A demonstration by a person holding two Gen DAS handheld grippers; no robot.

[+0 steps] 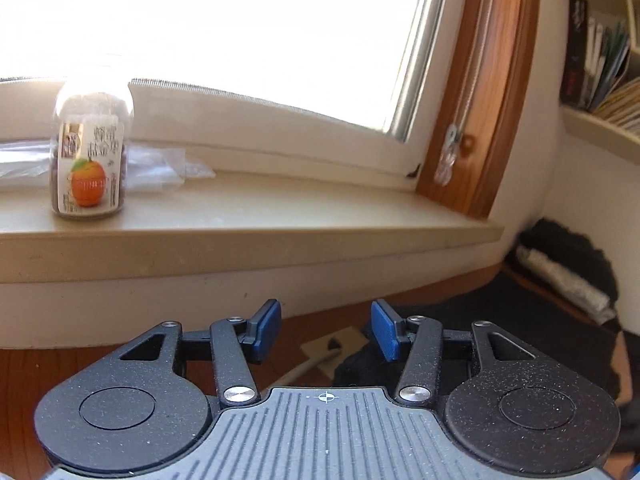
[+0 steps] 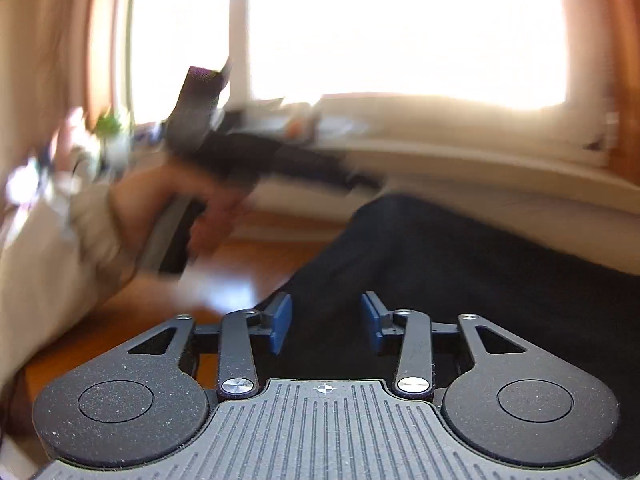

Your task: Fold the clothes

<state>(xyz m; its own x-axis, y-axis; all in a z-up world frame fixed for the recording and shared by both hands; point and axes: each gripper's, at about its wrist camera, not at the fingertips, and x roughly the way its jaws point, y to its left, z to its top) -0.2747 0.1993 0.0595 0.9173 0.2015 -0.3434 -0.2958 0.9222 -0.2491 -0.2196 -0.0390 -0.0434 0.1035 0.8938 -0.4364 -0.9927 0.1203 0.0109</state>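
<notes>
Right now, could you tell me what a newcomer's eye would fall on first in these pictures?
The glass jar with an orange on its label stands on the windowsill, under a glaring window. In the right wrist view, a dark garment spreads over the wooden table beyond the open right gripper; the person's hand is blurred.

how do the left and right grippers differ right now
The left gripper points at a beige windowsill with only wooden tabletop under its blue pads; the right gripper hangs over dark cloth. The left view is sharp, the right motion-blurred. Both are open and empty.
</notes>
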